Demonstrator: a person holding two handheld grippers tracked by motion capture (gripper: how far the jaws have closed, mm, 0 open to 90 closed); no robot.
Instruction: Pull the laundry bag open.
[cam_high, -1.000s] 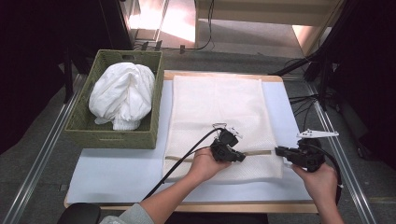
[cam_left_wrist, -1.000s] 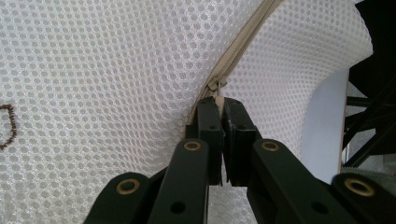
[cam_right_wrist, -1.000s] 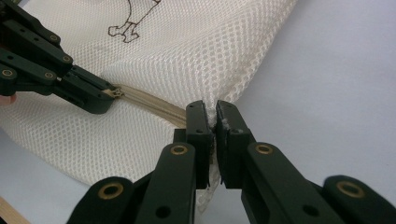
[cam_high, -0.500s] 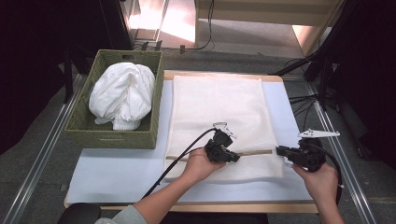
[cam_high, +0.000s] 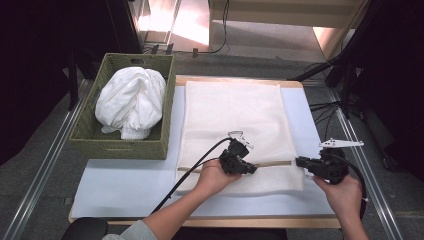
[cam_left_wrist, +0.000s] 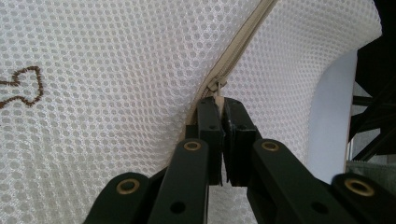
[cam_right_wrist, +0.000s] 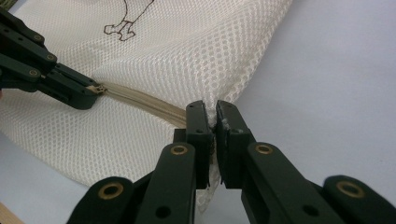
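White mesh bag lay flat while the left gripper pinched its zipper pull and the right gripper clamped the bag's right edge.

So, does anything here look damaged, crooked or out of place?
Nothing stands out. The mesh bag lies flat and square on the table. The left gripper pinches the zipper pull, the right gripper the bag's edge. The white laundry sits inside the basket.
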